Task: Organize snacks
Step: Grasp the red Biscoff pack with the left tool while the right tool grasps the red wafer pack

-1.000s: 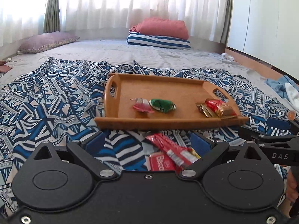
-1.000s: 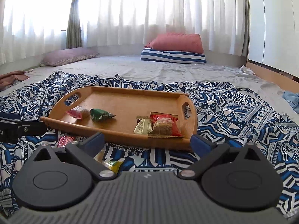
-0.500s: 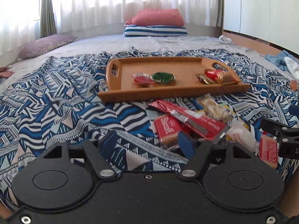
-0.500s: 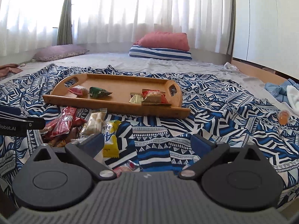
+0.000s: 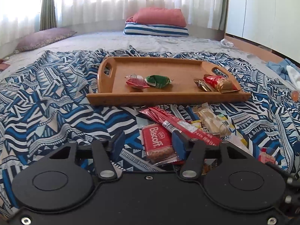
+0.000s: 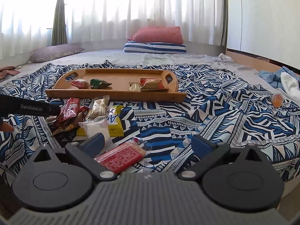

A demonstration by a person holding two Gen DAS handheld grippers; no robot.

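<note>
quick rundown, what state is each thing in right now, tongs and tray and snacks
left tongs: open, straddling the Biscoff pack
right tongs: open, over the red checkered pack
wooden tray: flat on the blanket, four snacks in it
green snack: in the tray, wrapped
loose snack pile: on the blanket, outside the tray

One tray (image 5: 168, 98) holds four snacks: one red-white candy (image 5: 136, 81), one green packet (image 5: 158, 80), one gold wrapper (image 5: 203, 86), one red-gold pack (image 5: 218, 82). Loose pile on the one blanket (image 5: 46, 103): one Biscoff (image 5: 158, 143), one long red stick pack (image 5: 180, 125), one pale cracker pack (image 5: 208, 120), one yellow pack (image 6: 114, 120), one clear bag (image 6: 97, 128), one red checkered pack (image 6: 120, 157); more lie under these, count unclear. Three pillows: one red (image 5: 159, 16), one striped (image 5: 155, 31), one mauve (image 5: 45, 38); one orange cup (image 6: 277, 99).
</note>
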